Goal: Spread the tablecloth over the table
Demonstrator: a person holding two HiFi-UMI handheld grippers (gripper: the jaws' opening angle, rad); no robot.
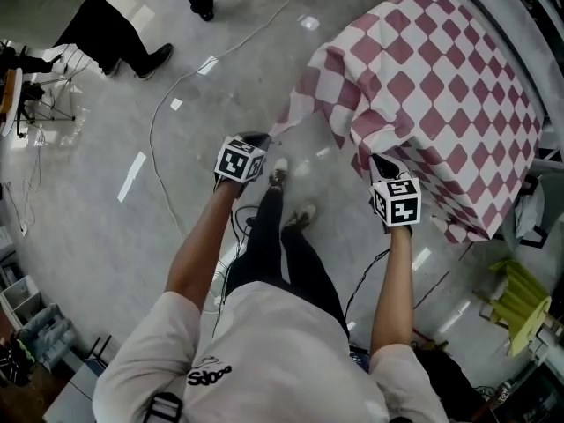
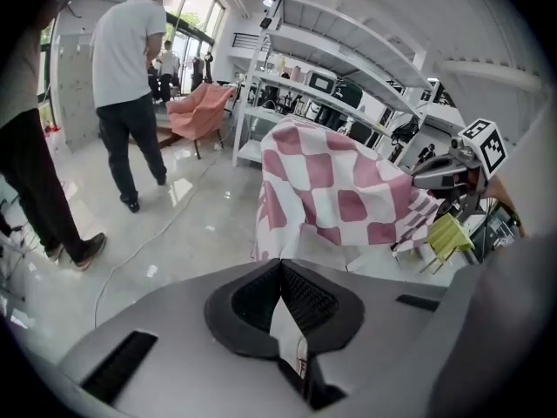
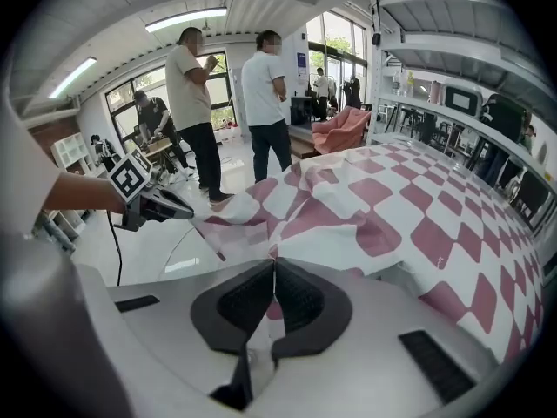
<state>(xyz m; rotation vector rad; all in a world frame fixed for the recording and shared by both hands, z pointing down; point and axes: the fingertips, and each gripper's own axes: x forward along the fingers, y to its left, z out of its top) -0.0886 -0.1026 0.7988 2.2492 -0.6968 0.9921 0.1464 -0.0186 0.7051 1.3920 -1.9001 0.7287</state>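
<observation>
A red-and-white checked tablecloth (image 1: 432,86) lies rumpled over the table at the upper right, with its near edge hanging toward me. My left gripper (image 1: 262,139) is shut on the cloth's left corner, held out over the floor. In the left gripper view a strip of white cloth (image 2: 287,333) runs between the closed pads (image 2: 300,299). My right gripper (image 1: 381,163) is shut on the near edge of the cloth at the table's side. Its own view shows the cloth (image 3: 409,207) spreading away from the closed gripper (image 3: 273,264), with the left gripper (image 3: 157,205) at the left.
Several people stand around on the glossy floor (image 1: 115,33) (image 3: 193,103). A cable (image 1: 163,104) snakes over the floor. A yellow-green stool (image 1: 520,302) stands right of the table. Metal shelving (image 2: 331,59) and a pink armchair (image 2: 198,110) are behind it.
</observation>
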